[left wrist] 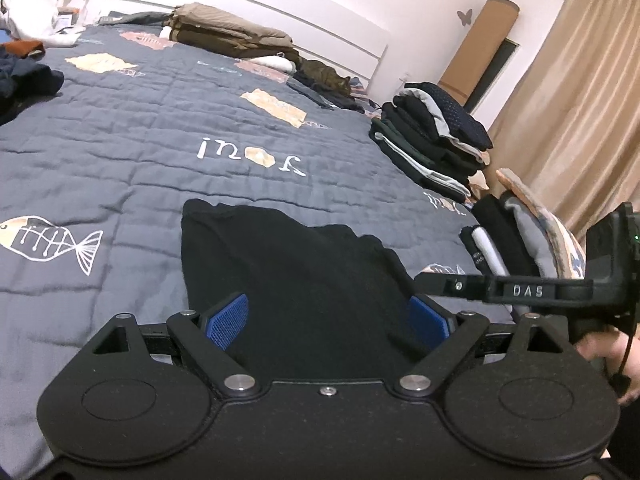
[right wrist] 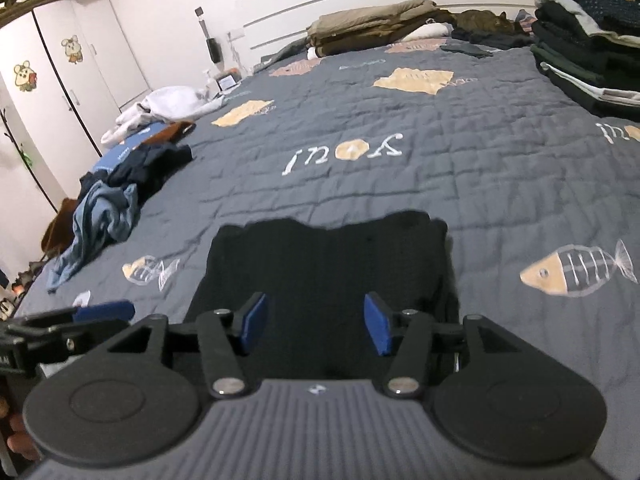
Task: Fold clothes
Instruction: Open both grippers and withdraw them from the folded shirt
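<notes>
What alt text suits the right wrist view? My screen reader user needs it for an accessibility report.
A folded black cloth garment lies flat on a grey quilted bedspread with fish prints, just ahead of the open right tool, which holds nothing. Loose blue clothes are heaped at left; a stack of folded dark clothes sits far right.

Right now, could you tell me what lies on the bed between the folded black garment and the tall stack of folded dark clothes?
Only bare grey quilted bedspread lies between the folded black garment and the tall stack of folded dark clothes; the left wrist view shows this.
</notes>
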The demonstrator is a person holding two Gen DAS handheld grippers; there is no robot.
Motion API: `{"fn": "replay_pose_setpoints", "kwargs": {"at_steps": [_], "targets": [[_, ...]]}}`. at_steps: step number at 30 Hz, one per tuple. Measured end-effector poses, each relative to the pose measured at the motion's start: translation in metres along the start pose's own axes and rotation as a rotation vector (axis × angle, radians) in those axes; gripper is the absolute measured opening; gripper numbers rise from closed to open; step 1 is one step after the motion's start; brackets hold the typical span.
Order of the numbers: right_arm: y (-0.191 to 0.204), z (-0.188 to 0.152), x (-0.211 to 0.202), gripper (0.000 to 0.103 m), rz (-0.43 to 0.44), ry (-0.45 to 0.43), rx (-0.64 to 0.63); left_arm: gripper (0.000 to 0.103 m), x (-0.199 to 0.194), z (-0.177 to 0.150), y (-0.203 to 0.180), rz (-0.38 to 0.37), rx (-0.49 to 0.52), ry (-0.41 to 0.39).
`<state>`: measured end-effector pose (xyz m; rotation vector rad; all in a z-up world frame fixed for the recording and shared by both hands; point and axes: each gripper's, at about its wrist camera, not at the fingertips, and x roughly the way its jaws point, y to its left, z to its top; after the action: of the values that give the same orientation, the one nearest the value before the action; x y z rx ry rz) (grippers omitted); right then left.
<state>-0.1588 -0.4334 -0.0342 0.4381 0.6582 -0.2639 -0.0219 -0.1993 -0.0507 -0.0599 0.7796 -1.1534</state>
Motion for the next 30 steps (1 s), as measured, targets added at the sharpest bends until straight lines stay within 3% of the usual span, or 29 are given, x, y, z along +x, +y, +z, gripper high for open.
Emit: {"fn": "replay_pose_setpoints", "kwargs": {"at_steps": [13, 30], "targets": [[0.012, -0.045, -0.040, 0.055, -0.026, 0.006, -0.008, 0.089, -0.015, -0.031, -0.007, 0.064, -0.037, 0.035], [0.016, -0.073, -0.069, 0.059, -0.035, -0.006, 0.045, 0.102, -0.051, -0.062, -0.029, 0.221, 0.035, 0.008]]}}
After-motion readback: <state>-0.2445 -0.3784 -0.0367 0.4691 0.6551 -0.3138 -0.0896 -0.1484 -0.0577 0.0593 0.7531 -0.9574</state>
